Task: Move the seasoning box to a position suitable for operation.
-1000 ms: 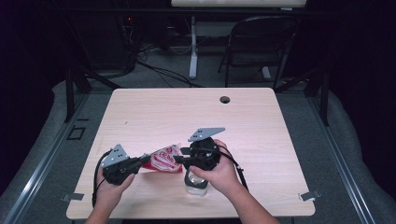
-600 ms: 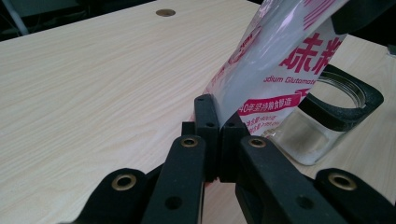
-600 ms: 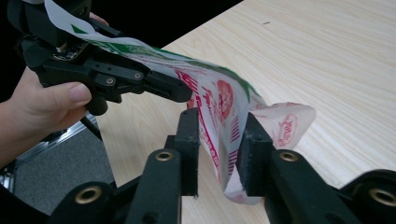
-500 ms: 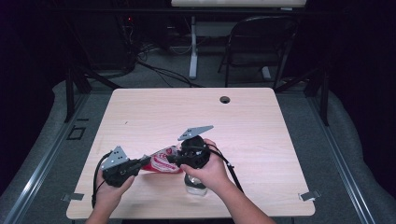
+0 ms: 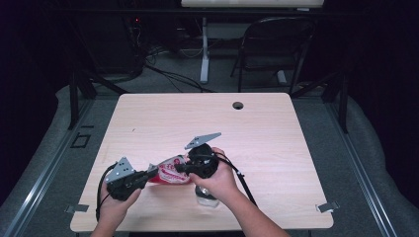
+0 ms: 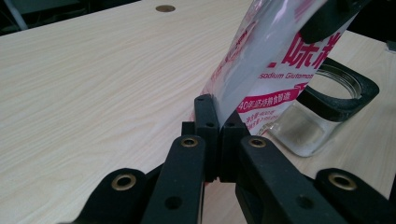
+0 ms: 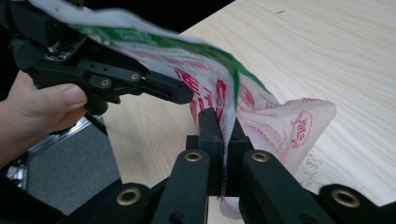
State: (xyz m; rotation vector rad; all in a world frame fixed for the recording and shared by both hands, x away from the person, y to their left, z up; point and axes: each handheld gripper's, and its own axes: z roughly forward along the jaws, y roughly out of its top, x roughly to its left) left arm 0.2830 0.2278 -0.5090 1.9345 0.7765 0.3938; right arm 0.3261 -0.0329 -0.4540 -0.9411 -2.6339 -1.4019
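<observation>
At the near left of the table [image 5: 148,123], the left gripper [image 5: 148,174] has its jaws pressed together on one end of the red-and-white printed packet [image 5: 170,173]; in the left gripper view the packet's clear film rises from between the pads (its red lettering faces the camera). The packet spans the gap between the two grippers, held off the tabletop. The right gripper [image 5: 181,168] has just been closing, and its jaws now pinch the packet's other edge. A glass jar [image 5: 206,198] stands just beneath the right hand [image 5: 220,178].
</observation>
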